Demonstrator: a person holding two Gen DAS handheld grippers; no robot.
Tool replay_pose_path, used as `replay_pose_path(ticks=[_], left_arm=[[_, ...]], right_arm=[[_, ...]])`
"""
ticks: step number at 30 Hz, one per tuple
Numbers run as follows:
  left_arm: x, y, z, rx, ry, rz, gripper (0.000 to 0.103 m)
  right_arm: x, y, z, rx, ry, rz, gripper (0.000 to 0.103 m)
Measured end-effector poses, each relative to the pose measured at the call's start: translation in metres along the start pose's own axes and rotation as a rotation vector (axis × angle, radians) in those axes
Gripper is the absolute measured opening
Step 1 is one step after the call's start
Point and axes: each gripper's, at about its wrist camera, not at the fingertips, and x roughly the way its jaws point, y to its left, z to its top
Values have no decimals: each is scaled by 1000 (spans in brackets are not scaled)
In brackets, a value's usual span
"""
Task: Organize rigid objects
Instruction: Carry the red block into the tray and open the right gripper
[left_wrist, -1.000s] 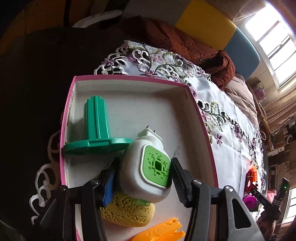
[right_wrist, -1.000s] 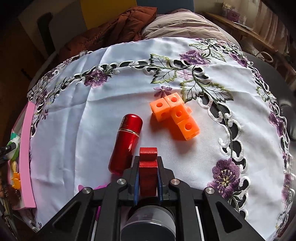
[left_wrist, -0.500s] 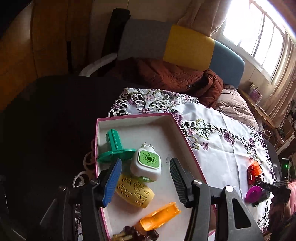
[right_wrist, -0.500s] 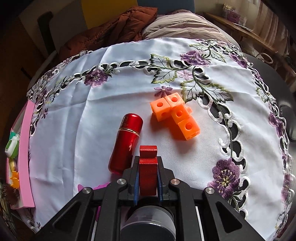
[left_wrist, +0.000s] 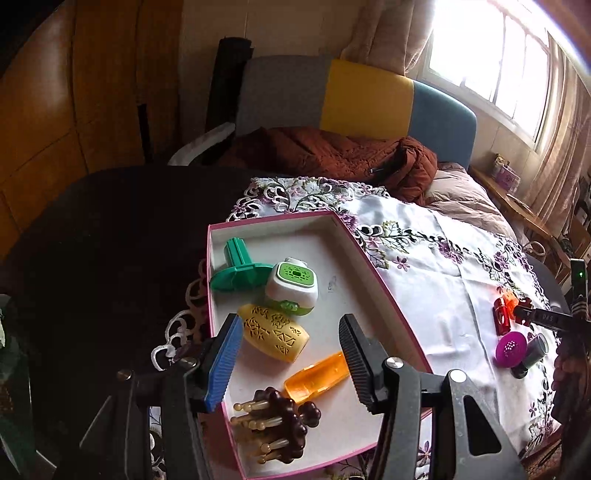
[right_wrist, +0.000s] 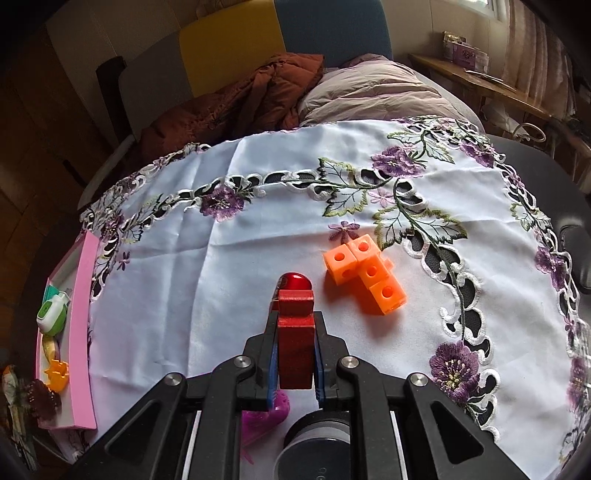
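- Left gripper (left_wrist: 288, 354): jaws spread wide, nothing between them, hovering above the near half of the box (left_wrist: 384, 291).
- Directly under the jaws: yellow case (left_wrist: 275, 334) and orange clip (left_wrist: 317, 376), both lying flat on the box floor.
- Nearer, at the near-left corner: dark wooden massager (left_wrist: 277, 424) with pale pegs.
- Farther in: white plug-in (left_wrist: 291, 288) with green face, tilted, touching the green spool (left_wrist: 240, 267) on its left and resting against the yellow case's far end.
- Far-right part of the box floor is bare.
- Right gripper (right_wrist: 295, 354): clamped on a red block (right_wrist: 295, 339), block upright, sticking out past the fingertips, over the cloth (right_wrist: 184, 295).
- Just beyond the block: red cylinder (right_wrist: 293, 282), mostly hidden behind it; cannot tell if the two touch.
- Right of that: orange cubes (right_wrist: 365, 275), a linked cluster on the cloth, apart from the cylinder.
- Below the right gripper: purple disc (right_wrist: 264, 417) and a grey cylinder (left_wrist: 533, 352), both on the cloth.
- Box sits at the far left edge in the right wrist view, well apart from the right gripper.
- Progress estimate: about half. Five items boxed; red block in hand, plus red cylinder, orange cubes, purple disc, grey cylinder not yet in.
- Likely next: carry the red block left to the box.
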Motion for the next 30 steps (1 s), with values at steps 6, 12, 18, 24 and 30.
replay_pose_path(ticks=[6,12,18,24,30], left_arm=[[-3,4,-4,-6,1,3,55],[-1,8,-5,-14,8,-2,55],[-1,16,-5,-31,9,-11,55],[-5,31,-6,-68,-9,-6,55],[-11,59,-6,-123,-27,27,55]], right_arm=[[-7,6,2,11,-34,70,15],[-20,35,6,-10,-44,175,15],[-26,108,5,-133,-26,293,15],[-14,197,-5,-266,45,406,15],[19,259,-21,-319,155,464,15]])
